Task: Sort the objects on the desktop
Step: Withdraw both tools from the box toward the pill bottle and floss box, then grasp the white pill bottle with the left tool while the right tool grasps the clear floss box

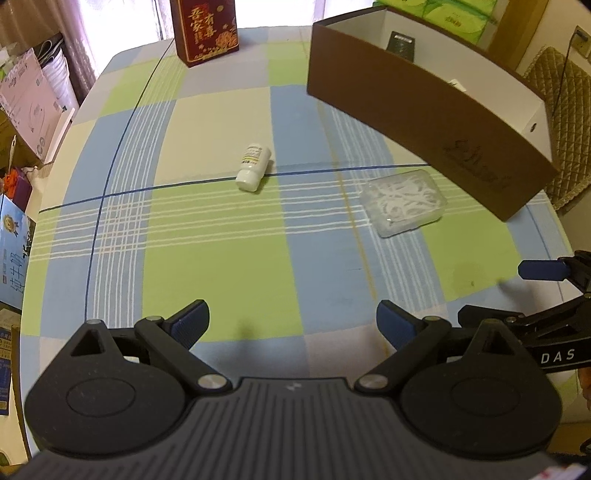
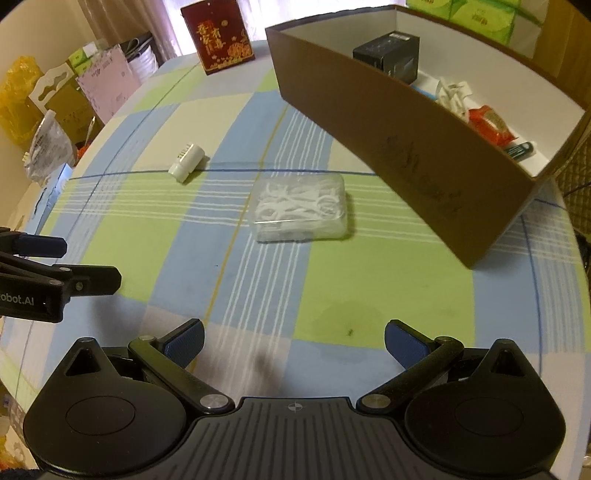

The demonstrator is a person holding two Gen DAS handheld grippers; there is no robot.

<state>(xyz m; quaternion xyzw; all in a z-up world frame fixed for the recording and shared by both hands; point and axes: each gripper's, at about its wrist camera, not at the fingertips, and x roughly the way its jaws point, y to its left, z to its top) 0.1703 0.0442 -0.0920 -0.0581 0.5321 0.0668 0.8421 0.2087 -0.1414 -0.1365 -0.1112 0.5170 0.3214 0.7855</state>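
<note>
A small white bottle [image 1: 253,167] lies on its side mid-table; it also shows in the right wrist view [image 2: 187,162]. A clear plastic case of white floss picks [image 1: 403,202] lies to its right, near the brown box; it also shows in the right wrist view [image 2: 301,208]. The brown box [image 1: 417,110] with white inside [image 2: 391,147] holds a black box [image 2: 388,55], a red packet [image 2: 491,125] and other items. My left gripper [image 1: 293,325] is open and empty above the near table. My right gripper [image 2: 294,343] is open and empty, in front of the case.
A checked blue, green and cream cloth [image 1: 221,240] covers the table. A dark red box [image 1: 205,29] stands at the far edge. Boxes and bags [image 1: 29,110] crowd the left beside the table. A quilted chair [image 1: 561,110] stands at the right.
</note>
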